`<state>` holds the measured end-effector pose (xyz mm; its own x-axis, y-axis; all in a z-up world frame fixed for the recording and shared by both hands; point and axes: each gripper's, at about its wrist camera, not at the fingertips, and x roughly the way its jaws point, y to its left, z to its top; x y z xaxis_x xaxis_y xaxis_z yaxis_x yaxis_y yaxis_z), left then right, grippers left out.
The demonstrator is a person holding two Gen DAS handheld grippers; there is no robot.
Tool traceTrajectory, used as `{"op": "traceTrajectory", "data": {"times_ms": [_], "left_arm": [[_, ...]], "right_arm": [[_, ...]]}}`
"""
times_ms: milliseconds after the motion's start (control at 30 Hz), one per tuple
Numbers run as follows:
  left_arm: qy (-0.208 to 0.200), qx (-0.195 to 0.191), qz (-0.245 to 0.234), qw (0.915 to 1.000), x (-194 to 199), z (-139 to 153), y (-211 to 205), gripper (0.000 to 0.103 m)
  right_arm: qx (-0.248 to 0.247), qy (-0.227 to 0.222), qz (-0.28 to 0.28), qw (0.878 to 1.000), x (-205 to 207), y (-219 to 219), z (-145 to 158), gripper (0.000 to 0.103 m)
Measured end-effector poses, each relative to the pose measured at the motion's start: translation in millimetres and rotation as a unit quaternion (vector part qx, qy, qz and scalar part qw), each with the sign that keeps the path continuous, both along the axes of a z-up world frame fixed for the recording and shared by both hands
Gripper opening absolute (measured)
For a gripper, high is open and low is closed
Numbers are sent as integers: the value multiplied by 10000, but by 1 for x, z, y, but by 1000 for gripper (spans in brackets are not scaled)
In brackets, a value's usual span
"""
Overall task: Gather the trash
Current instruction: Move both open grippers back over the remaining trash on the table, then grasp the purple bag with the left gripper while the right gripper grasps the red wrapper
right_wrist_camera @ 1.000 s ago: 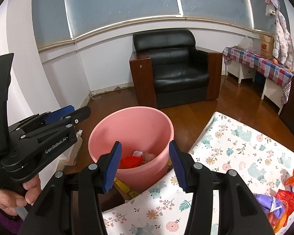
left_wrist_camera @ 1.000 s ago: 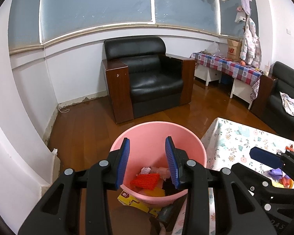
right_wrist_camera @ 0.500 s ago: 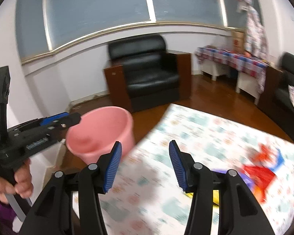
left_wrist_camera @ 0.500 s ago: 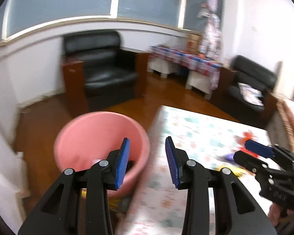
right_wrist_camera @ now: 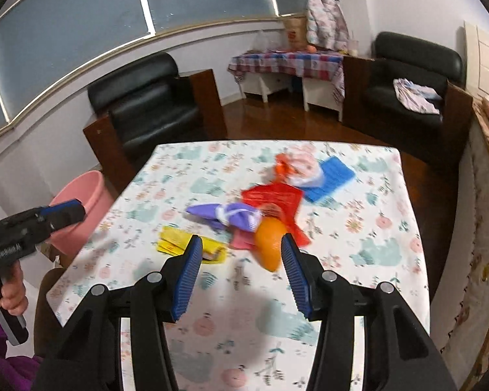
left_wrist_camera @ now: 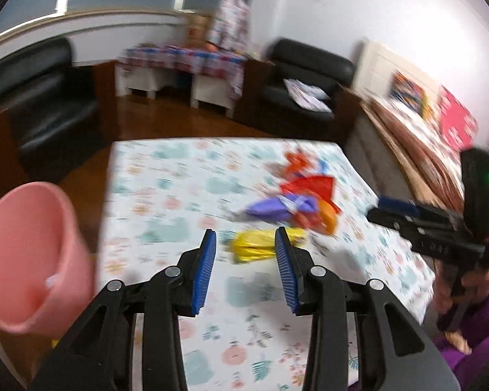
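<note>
Trash lies in a loose pile on the floral tablecloth (right_wrist_camera: pixel 212 325): a yellow wrapper (right_wrist_camera: pixel 176 242) (left_wrist_camera: pixel 254 247), a purple wrapper (right_wrist_camera: pixel 231 215) (left_wrist_camera: pixel 277 207), an orange piece (right_wrist_camera: pixel 269 244), a red bag (right_wrist_camera: pixel 274 195) (left_wrist_camera: pixel 309 187), a blue ridged sheet (right_wrist_camera: pixel 331 177) and an orange-white crumple (right_wrist_camera: pixel 296 164). The pink bucket (left_wrist_camera: pixel 26 254) (right_wrist_camera: pixel 81 208) stands off the table's left edge. My left gripper (left_wrist_camera: pixel 244 270) is open, short of the yellow wrapper. My right gripper (right_wrist_camera: pixel 239 277) is open, just short of the orange piece and the yellow wrapper. Nothing sits between either pair of fingers.
Black armchairs (right_wrist_camera: pixel 146 104) (right_wrist_camera: pixel 414 75) stand beyond the table on the wooden floor. A side table with a checked cloth (right_wrist_camera: pixel 287 58) is at the back. A patterned sofa edge (right_wrist_camera: pixel 485 228) runs along the right. A hand (right_wrist_camera: pixel 9 293) holds the left tool.
Both grippers have swung right, away from the pink bucket and over the table, and sunk toward the trash pile. Their jaws kept the same gap and hold nothing.
</note>
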<state>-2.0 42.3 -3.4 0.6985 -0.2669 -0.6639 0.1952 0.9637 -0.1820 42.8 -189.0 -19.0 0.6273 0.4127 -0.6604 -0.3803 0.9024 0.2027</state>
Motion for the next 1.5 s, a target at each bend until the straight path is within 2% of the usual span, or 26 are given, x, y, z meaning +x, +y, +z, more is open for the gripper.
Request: {"op": "traceTrajectory", "data": {"times_ms": [67, 233, 433, 567, 667, 800, 1000, 1133, 1167, 1233, 1267, 1300, 1400, 1433, 1500], "left_arm": [[67, 66, -320, 9994, 12, -9, -14, 38], [270, 605, -908, 9937, 47, -30, -37, 38], [424, 583, -1127, 9910, 93, -37, -41, 38], [591, 772, -1542, 9832, 114, -51, -52, 38], [671, 874, -1875, 9761, 120, -58, -61, 38], [484, 1092, -2230, 9675, 119, -66, -71, 38], [337, 1265, -2238, 9658, 122, -70, -75, 36], [256, 1507, -2298, 9612, 122, -73, -79, 36], [223, 1569, -2311, 9599, 122, -73, -80, 36], [200, 1645, -2341, 9580, 124, -73, -82, 36], [164, 1737, -2355, 9561, 125, -74, -84, 34], [138, 1814, -2366, 9544, 125, -75, -85, 31], [51, 1987, -2425, 9496, 124, -75, -88, 23], [38, 1996, -2418, 9496, 123, -75, -88, 17], [35, 1911, -2345, 9532, 124, -72, -83, 14]], "right_arm": [[-34, 79, 32, 10000, 5, -1, -5, 50], [-92, 335, 145, 9993, 25, 2, -22, 50], [66, 470, 76, 9988, 41, -2, -31, 50], [59, 560, -6, 9984, 50, -3, -37, 50], [219, 631, -82, 9977, 59, -9, -36, 50], [332, 655, -158, 9972, 72, -12, -35, 50], [359, 723, -120, 9967, 93, -3, -41, 50], [373, 850, -167, 9955, 106, 0, -48, 49], [395, 874, -190, 9952, 107, 0, -49, 46], [433, 952, -232, 9942, 110, -1, -52, 28], [435, 1000, -244, 9937, 112, -1, -54, 15], [439, 1064, -264, 9930, 114, -2, -56, 6], [579, 1115, -312, 9916, 113, -8, -58, 3], [616, 1110, -324, 9914, 112, -9, -57, 3], [669, 1047, -341, 9917, 110, -14, -53, 2]]}}
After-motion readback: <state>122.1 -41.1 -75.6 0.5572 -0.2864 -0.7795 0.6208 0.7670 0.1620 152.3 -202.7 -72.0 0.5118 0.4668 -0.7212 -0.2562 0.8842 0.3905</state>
